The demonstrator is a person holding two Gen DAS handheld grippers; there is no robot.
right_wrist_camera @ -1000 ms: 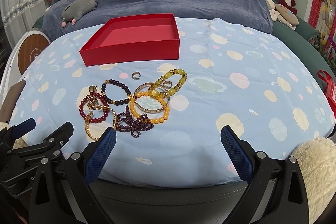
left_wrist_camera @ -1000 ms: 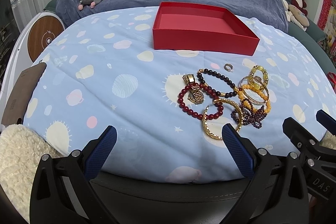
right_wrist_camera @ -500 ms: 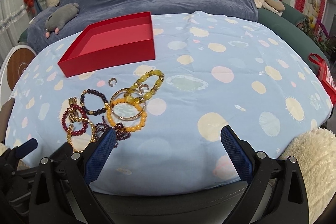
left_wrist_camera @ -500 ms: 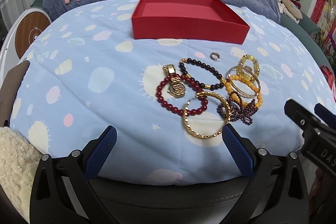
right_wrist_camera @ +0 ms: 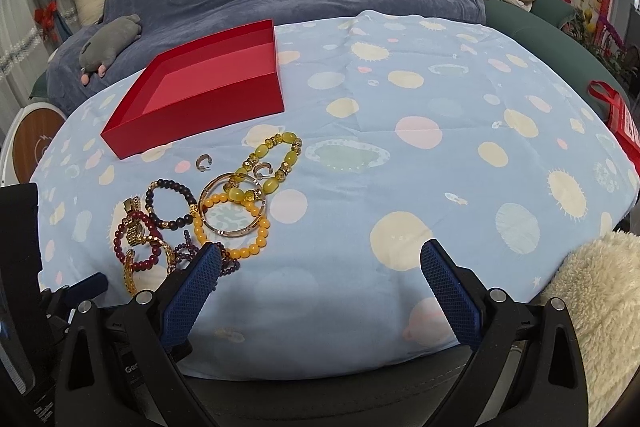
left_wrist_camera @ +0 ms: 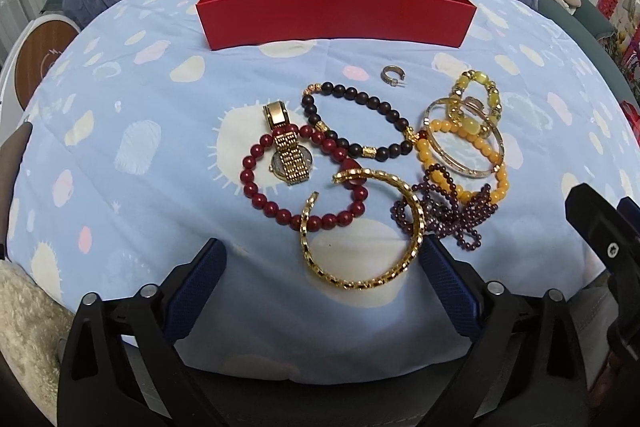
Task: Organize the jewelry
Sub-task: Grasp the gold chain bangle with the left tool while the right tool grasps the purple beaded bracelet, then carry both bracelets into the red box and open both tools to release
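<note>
Here the gold bangle lies between the wide-open, empty left tongs.

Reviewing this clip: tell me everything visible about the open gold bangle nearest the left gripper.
The gold bangle is a rigid C-shaped cuff, shiny gold with a faceted or patterned surface and dark flecks, its gap facing upper left. It lies flat on the blue patterned cloth, at the near edge of the jewelry pile. It overlaps the red bead bracelet, and the purple bead strand lies at its right side. The open left gripper straddles it without touching.
</note>
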